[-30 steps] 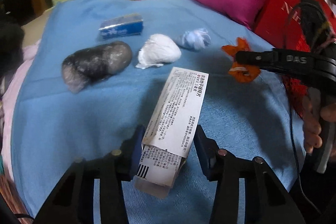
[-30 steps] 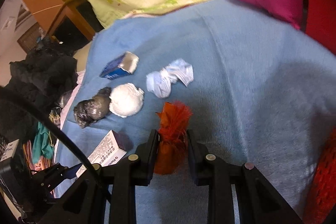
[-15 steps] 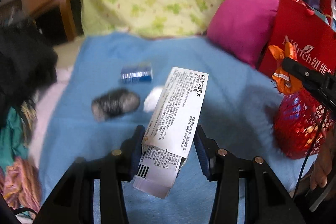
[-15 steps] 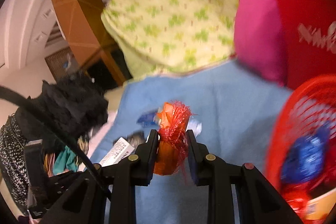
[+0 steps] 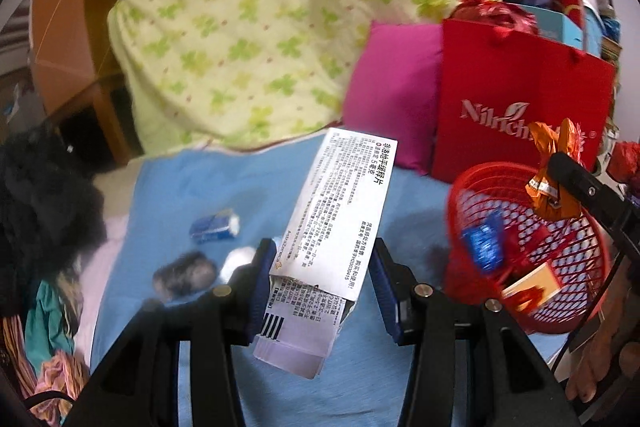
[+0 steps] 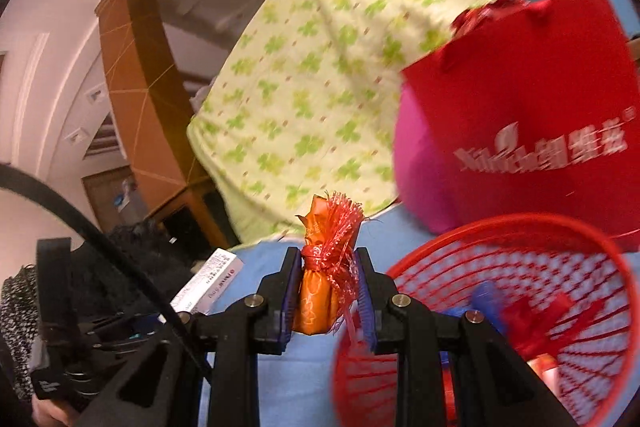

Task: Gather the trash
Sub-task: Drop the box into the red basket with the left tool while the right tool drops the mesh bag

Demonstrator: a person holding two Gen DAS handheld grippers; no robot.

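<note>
- Two pieces of trash are in our grippers at once, which we judge is meant to save a second trip to the red mesh basket.
- Our left gripper pinches a white medicine carton by its lower end, near the barcode, so the long printed panel stands up and away from the jaws, above the blue blanket.
- Our right gripper is pressed tight around an orange wrapper bundle tied with red netting, gripped at its middle with the frayed netting sticking out on top. In the left wrist view it hangs over the basket's far rim, so a release here looks close.
- Inside the basket we see a blue wrapper and red and orange scraps, too blurred to name.
- Left on the blanket: a blue packet, a dark crumpled wad and a white wad partly hidden behind the left jaw.
- Writing: the carton carries dense Chinese print with a bold heading and "AstraZeneca" along one edge; the red paper bag reads "Nilrich" in white, followed by Chinese characters.
</note>
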